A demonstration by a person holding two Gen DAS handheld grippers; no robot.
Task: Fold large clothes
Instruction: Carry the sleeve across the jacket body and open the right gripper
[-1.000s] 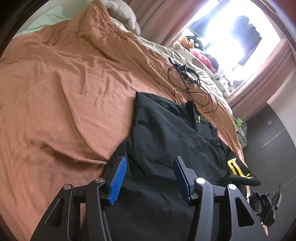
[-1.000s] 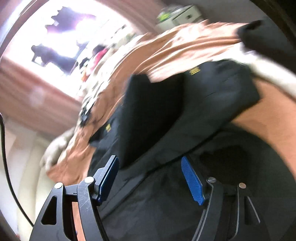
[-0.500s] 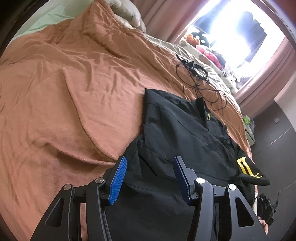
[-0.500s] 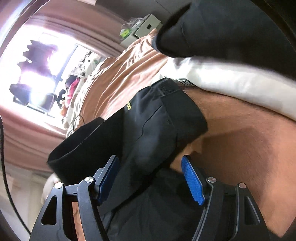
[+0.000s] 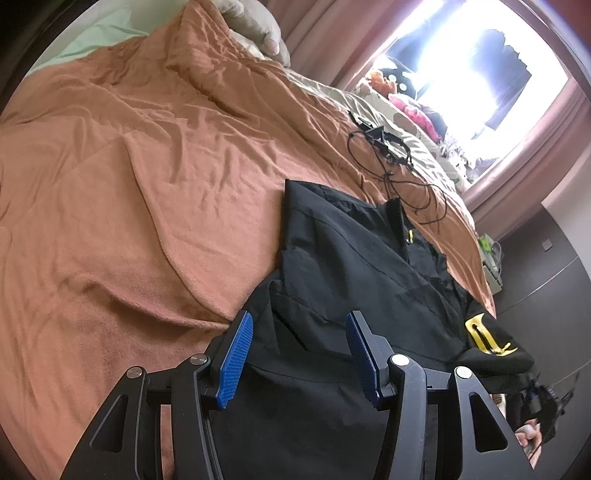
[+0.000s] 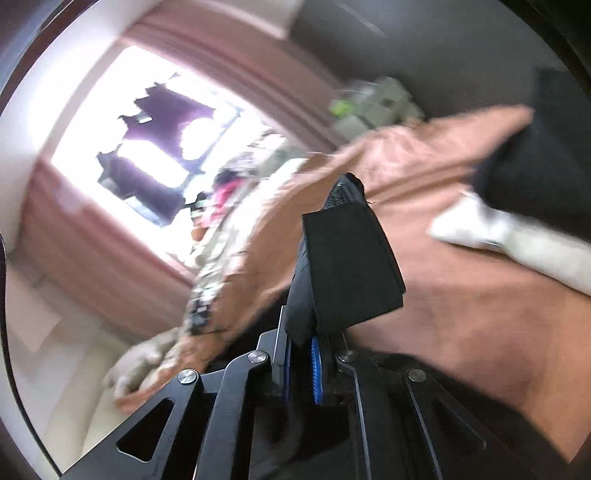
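A large black jacket (image 5: 354, 266) with yellow marks lies spread on the orange blanket (image 5: 129, 192) of a bed. My left gripper (image 5: 299, 350) hovers over the jacket's near part, open, with cloth below its blue pads (image 5: 236, 354) but nothing pinched. In the right wrist view, my right gripper (image 6: 301, 365) has closed on a black sleeve (image 6: 347, 266) of the jacket and holds it lifted above the blanket (image 6: 461, 314). The sleeve's cuff sticks up past the fingertips. That view is blurred by motion.
A black cable tangle with a small device (image 5: 388, 147) lies on the blanket beyond the jacket's collar. Pillows (image 5: 255, 26) sit at the bed's head. Soft toys (image 5: 406, 107) line the bright window. A white item (image 6: 517, 240) rests on the blanket at right.
My right gripper went from open over the sleeve to shut on it, and has risen and tilted up toward the window. The left gripper barely shifted and stays open.
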